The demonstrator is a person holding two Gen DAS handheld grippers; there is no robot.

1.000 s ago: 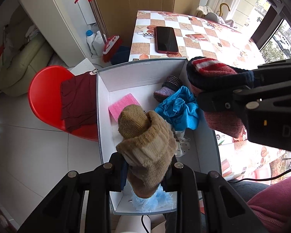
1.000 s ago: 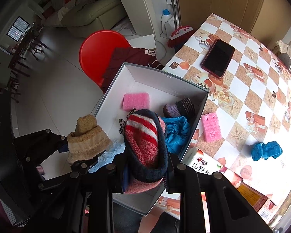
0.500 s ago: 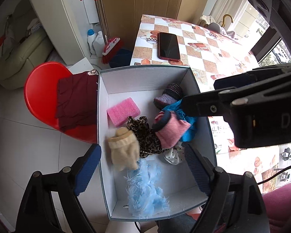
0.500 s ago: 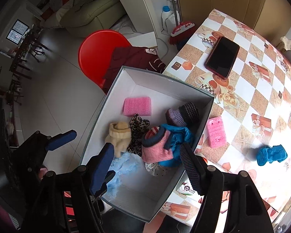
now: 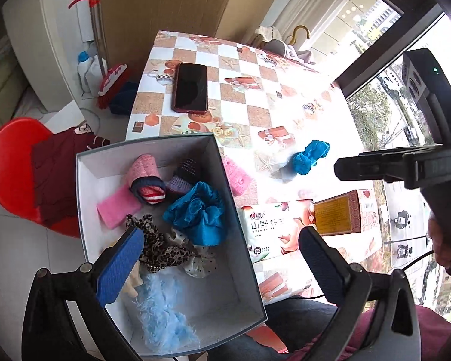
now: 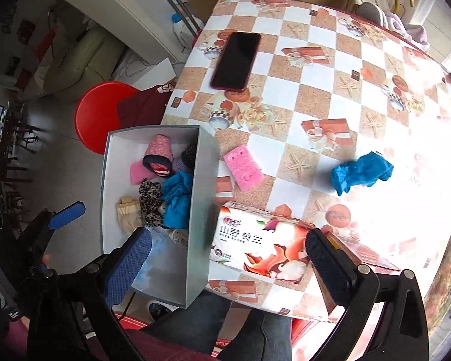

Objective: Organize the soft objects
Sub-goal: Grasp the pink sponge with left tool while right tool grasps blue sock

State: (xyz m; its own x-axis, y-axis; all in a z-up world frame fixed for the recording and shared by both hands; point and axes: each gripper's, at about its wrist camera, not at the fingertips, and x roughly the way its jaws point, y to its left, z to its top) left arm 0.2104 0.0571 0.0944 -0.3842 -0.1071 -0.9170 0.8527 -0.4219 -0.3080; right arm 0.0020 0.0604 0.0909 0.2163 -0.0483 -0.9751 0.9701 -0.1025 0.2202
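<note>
Both gloves now dropped in box (image 5: 240, 240); my jaws are wide, empty. Pink sponge (image 6: 243, 168) lies ahead-left of right gripper (image 6: 225, 267), long axis angled away; right's nearer.

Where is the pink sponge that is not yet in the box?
In the right wrist view, the pink sponge lies on the checkered table, just right of the box and above the tissue pack.
</note>
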